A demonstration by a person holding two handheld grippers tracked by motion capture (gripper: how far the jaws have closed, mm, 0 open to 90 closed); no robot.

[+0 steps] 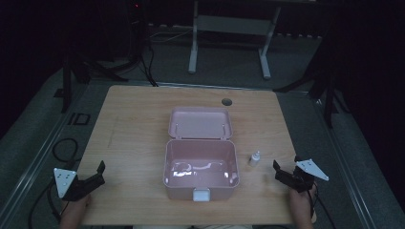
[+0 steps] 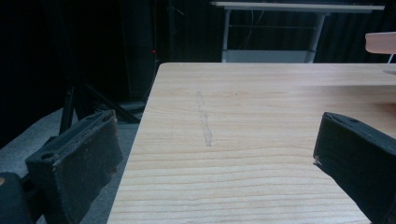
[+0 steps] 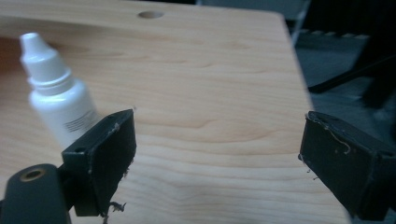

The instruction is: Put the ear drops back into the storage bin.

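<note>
An open pink plastic box (image 1: 200,169) sits mid-table, its lid (image 1: 200,123) folded back and a white latch (image 1: 201,194) at its front. A small white dropper bottle (image 1: 254,158) stands upright just right of the box. My right gripper (image 1: 277,171) rests near the table's right front, open, with the bottle (image 3: 58,98) beyond and outside its left jaw, while bare wood lies between the jaws of this gripper (image 3: 219,144). My left gripper (image 1: 101,174) is at the table's left front edge, open and empty (image 2: 215,154); the lid's edge (image 2: 380,42) shows far right.
The wooden table (image 1: 138,124) has a round cable hole (image 1: 227,102) near its back edge. Behind it stands a white desk frame (image 1: 229,28). Dark stand legs (image 1: 329,95) flank the table, and cables (image 1: 64,148) lie on the floor at left.
</note>
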